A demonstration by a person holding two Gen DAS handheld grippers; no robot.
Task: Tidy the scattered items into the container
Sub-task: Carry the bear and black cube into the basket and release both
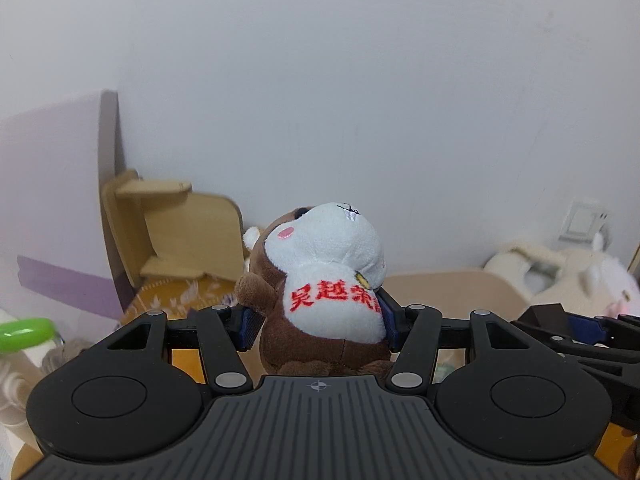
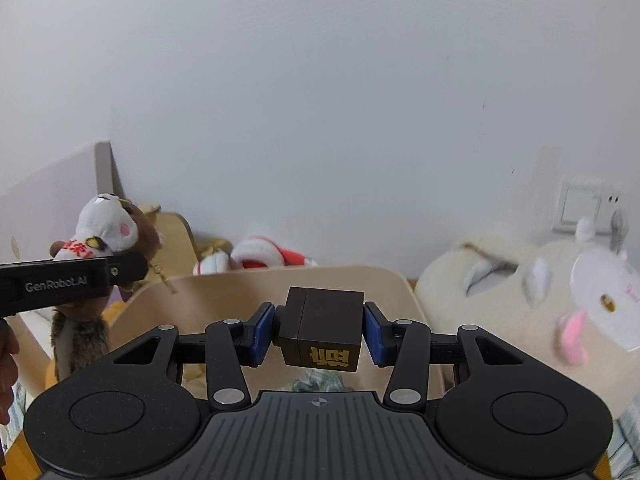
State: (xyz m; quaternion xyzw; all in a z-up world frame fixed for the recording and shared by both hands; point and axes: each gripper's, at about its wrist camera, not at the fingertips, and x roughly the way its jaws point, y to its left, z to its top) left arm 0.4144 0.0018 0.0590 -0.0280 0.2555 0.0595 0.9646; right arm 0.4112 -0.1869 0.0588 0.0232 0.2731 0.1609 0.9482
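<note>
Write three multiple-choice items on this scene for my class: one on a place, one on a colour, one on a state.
1. Where is the white cow plush?
A. Right of the black box, by the wall socket
B. In the left gripper
C. On top of the black box

2. What colour is the lettering on the black box?
A. Red
B. Yellow
C. White

3. What is the left gripper doing?
A. Hanging open and empty
B. Shut on a green ring
C. Shut on the brown plush

Answers:
1. A: it lies at the right edge of the right wrist view, under the wall socket.
2. B: a yellow character marks its front face.
3. C: both blue pads press the sides of the brown plush.
</note>
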